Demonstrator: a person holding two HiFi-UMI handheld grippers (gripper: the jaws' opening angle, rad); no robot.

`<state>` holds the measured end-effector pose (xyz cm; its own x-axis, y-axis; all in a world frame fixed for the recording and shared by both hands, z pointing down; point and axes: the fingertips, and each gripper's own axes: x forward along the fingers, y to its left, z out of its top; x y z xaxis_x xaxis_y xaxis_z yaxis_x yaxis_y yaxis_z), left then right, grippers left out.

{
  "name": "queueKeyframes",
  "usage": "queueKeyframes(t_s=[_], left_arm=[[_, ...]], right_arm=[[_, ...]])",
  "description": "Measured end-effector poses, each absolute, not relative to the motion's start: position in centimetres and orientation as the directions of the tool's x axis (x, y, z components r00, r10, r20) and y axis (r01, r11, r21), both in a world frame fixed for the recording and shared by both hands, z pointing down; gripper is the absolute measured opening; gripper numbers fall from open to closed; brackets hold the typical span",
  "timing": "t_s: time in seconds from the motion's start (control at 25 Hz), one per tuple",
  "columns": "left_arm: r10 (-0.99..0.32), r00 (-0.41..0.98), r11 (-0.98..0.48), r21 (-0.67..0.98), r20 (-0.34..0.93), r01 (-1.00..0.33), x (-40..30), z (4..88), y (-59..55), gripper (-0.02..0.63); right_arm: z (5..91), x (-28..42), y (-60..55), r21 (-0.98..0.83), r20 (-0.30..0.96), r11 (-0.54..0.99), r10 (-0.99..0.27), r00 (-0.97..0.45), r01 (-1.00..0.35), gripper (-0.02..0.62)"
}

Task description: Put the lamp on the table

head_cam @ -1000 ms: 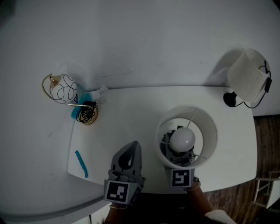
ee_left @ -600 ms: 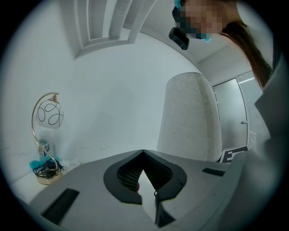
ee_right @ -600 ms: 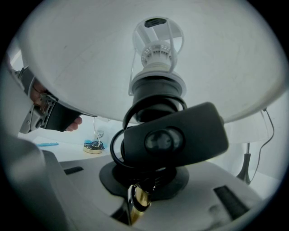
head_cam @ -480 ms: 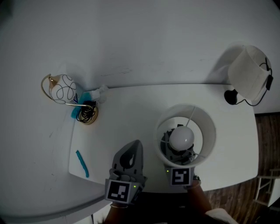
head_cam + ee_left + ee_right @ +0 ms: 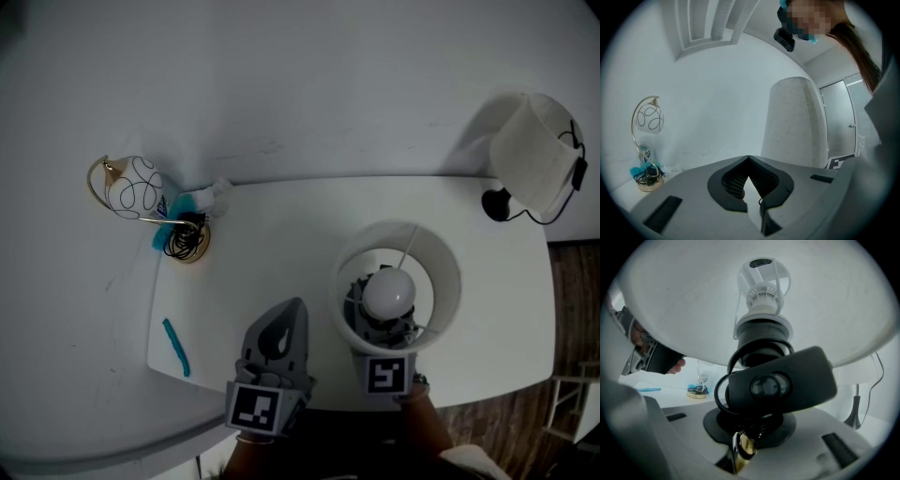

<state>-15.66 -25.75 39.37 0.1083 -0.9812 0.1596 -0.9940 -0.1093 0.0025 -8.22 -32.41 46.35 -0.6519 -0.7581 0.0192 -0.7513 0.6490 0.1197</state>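
The lamp (image 5: pixel 389 292) stands upright over the front right of the white table (image 5: pixel 281 234); from above I see its round white shade and bulb. In the right gripper view its black socket (image 5: pixel 761 341), a coiled black cord with a switch (image 5: pixel 780 383) and a gold stem (image 5: pixel 743 446) fill the frame. My right gripper (image 5: pixel 746 439) is shut on that stem; in the head view only its marker cube (image 5: pixel 386 375) shows below the shade. My left gripper (image 5: pixel 287 317) hangs at the table's front edge left of the lamp, its jaws (image 5: pixel 749 159) shut on nothing.
A gold arc lamp with a patterned globe (image 5: pixel 131 187) and a corded base (image 5: pixel 187 242) stands at the table's back left corner. Another white-shaded lamp (image 5: pixel 532 161) stands at the back right. A blue strip (image 5: pixel 174 347) lies near the front left edge. The wall runs behind the table.
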Motion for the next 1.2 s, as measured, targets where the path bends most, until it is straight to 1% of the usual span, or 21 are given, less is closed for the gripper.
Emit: queueKeyframes(t_s=[0.16, 0.48, 0.68, 0.84, 1.2], left_arm=[[-0.981, 0.111, -0.111, 0.009, 0.16, -0.994, -15.51, 39.43, -25.66, -0.002], [-0.98, 0.118, -0.117, 0.02, 0.157, -0.993, -15.14, 39.48, -25.91, -0.002], [-0.98, 0.121, -0.119, 0.022, 0.159, -0.993, -15.22, 39.51, -25.79, -0.002], [-0.98, 0.123, -0.121, 0.023, 0.157, -0.992, -15.26, 39.37, -25.87, -0.002], [-0.978, 0.138, -0.137, 0.019, 0.156, -0.99, -14.88, 39.42, -25.99, -0.002]], right_arm=[[46.26, -8.33, -32.44, 0.12, -0.003, 0.651, -0.754, -0.657, -0.749, 0.055], [46.59, -8.37, -32.41, 0.115, -0.002, 0.653, -0.754, -0.657, -0.749, 0.055], [46.81, -8.44, -32.42, 0.137, 0.018, 0.653, -0.753, -0.657, -0.745, 0.057], [47.15, -8.43, -32.5, 0.1, 0.036, 0.648, -0.76, -0.648, -0.755, 0.058], [46.96, -8.54, -32.67, 0.097, 0.012, 0.65, -0.758, -0.652, -0.754, 0.064]])
